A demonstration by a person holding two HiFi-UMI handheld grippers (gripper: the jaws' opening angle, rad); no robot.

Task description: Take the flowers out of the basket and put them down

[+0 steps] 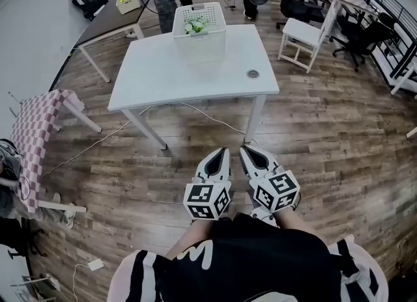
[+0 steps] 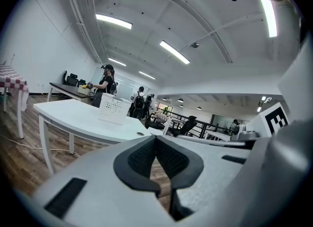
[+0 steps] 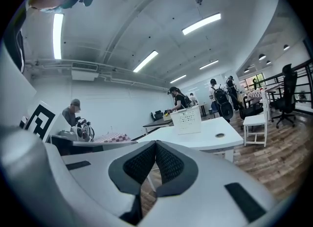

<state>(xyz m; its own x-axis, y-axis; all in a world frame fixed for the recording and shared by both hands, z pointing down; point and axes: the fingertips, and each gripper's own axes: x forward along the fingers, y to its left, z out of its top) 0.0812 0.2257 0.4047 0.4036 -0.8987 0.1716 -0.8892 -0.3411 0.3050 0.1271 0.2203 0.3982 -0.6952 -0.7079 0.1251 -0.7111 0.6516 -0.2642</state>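
The flowers (image 1: 195, 26) lie inside the white basket (image 1: 216, 10) at the far edge of the white worktop (image 1: 169, 73). They show only as small green and pale bits, too small to tell more. Well apart from the worktop, near the person's body, the left gripper (image 1: 223, 152) has its jaws closed on nothing. The right gripper (image 1: 245, 151) just beside it is the same, jaws together and empty.
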